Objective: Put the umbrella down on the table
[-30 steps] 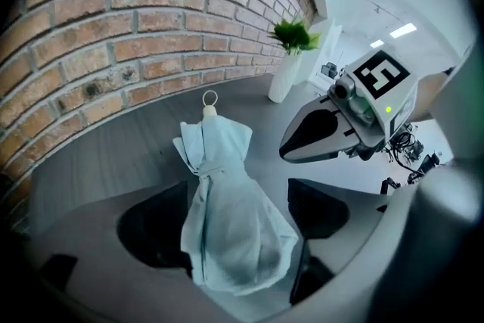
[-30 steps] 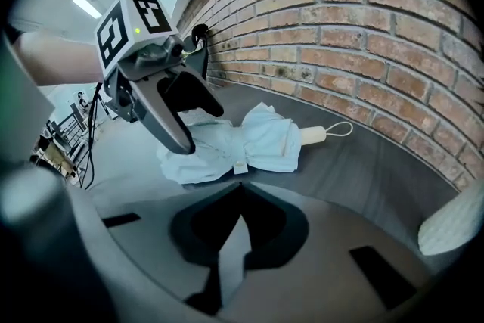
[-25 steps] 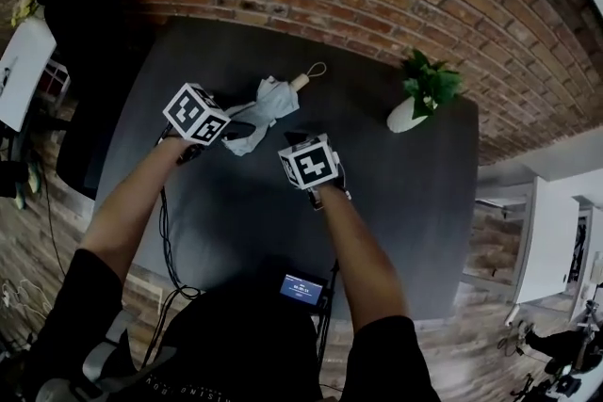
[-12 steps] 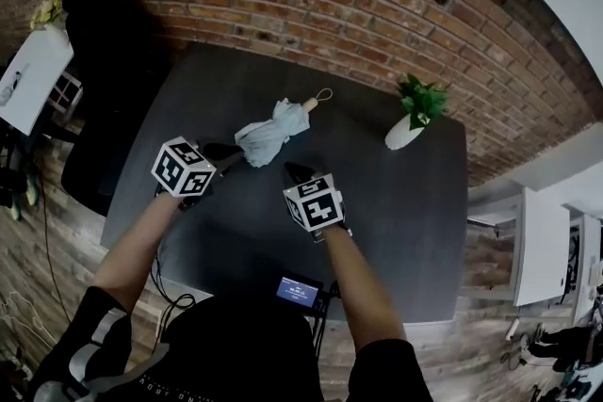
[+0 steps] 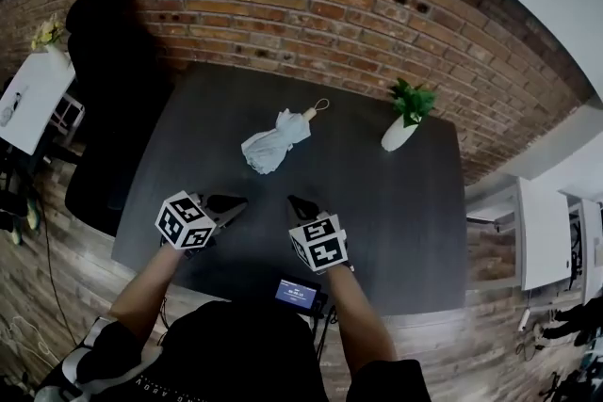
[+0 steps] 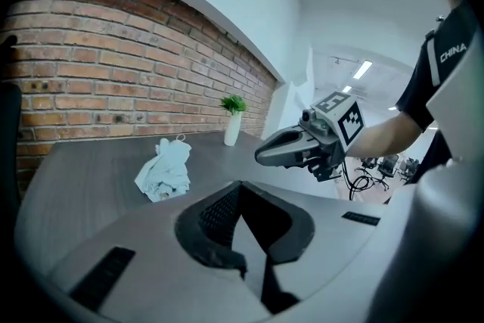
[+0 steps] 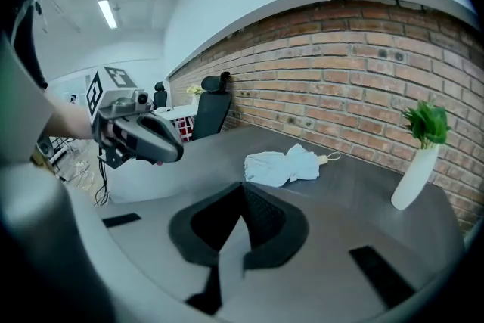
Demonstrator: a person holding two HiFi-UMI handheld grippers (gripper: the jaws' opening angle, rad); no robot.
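- The umbrella (image 5: pixel 276 140) lies mid-bench (image 5: pixel 405 212), well apart from me.
- My left hand-held gripper (image 5: pixel 229 203) is closed, empty; the right hand-held gripper (image 5: pixel 300 206) seems closed too.
- I'd hold both clear and not nudge it.

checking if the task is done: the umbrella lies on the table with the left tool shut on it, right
Not quite. The umbrella lies on the table, but the left tool is shut on nothing, apart from the umbrella and nearer the person. The left gripper view shows it.
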